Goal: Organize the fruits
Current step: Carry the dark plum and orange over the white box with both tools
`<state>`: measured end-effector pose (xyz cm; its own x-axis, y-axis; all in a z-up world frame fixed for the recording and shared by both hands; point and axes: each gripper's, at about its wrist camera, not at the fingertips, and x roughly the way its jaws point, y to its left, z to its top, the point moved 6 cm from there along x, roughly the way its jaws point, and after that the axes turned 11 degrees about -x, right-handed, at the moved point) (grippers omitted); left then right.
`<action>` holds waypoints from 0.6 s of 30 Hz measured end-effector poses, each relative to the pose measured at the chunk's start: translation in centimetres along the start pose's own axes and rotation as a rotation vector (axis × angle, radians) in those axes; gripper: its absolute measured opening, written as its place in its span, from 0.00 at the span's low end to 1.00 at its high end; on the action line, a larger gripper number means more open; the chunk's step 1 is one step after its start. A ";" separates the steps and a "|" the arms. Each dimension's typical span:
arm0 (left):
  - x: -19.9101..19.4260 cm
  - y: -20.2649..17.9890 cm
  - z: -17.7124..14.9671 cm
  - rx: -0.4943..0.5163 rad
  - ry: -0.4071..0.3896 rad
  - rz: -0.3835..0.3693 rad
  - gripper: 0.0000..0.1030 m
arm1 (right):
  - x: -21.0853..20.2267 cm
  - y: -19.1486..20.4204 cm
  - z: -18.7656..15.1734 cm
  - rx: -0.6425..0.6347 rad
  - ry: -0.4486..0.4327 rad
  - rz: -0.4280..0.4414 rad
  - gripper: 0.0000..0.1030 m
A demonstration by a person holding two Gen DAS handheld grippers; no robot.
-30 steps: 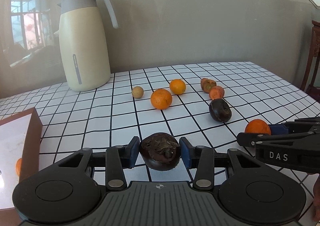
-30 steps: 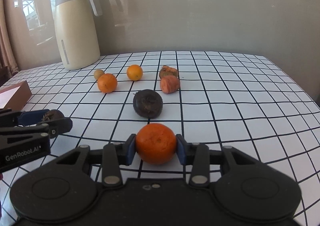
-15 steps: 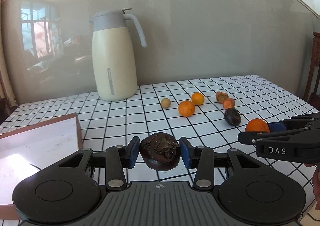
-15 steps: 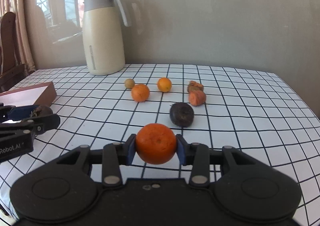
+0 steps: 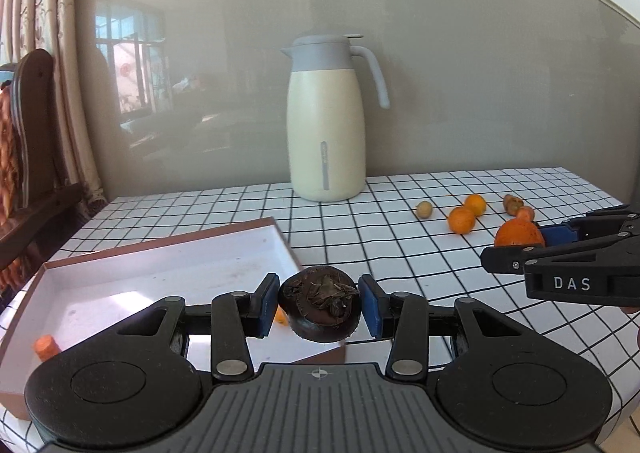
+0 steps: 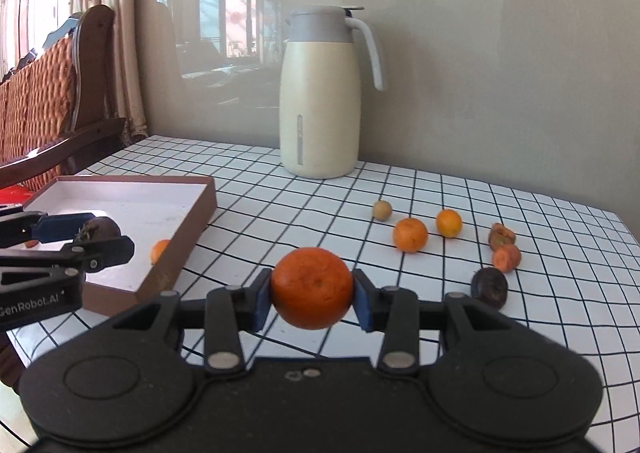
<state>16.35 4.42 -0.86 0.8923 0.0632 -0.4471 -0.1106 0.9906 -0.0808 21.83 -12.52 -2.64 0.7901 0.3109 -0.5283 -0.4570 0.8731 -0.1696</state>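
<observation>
Left claw (image 5: 319, 307) clenched on a dark purple fruit (image 5: 320, 303), dried calyx facing up, blue pads pressing both flanks. The fruit hangs over the near right corner of the shallow brown box (image 5: 36, 281), white inside. Two orange pieces already lie on the box floor: one near its left wall (image 5: 47, 346), one mostly hidden behind the left pad (image 5: 281, 317).

Right claw (image 6: 312, 295) clenched on a large orange (image 6: 312, 287), held above the table (image 6: 280, 193), just right of the box and not yet over it.

Left on the checked table, well apart from the box: a small tan fruit (image 6: 382, 209), two oranges (image 6: 410, 235) (image 6: 449, 223), two reddish pieces (image 6: 501, 235) (image 6: 506, 257) and a second dark fruit (image 6: 489, 287). Cream jug (image 6: 320, 101) stands at the back, clear of our path.

Our judgement: we are in the carry-and-place step, both hands loaded.

How we would do it well:
- Bring the left claw further in over the open white floor, away from the rim, so the dark fruit cannot catch the corner wall.
- Lower until the fruit is near the floor before easing the pads apart; round fruit may roll if dropped from height.
- Set it beside, not on top of, the pieces already there.
- Hold the right claw back until the left one is out, since the two sit close together near that corner; then bring the orange over the right wall and set it down the same way.
</observation>
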 end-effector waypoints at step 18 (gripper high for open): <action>-1.5 14.6 -0.7 -0.139 -0.021 0.234 0.42 | 3.0 10.8 5.0 -0.106 -0.078 0.162 0.32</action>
<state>13.08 18.66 -1.93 0.8439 0.2924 -0.4498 -0.3725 0.9227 -0.0993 21.30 -0.31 -1.84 0.7304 0.4754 -0.4904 -0.6174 0.7667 -0.1763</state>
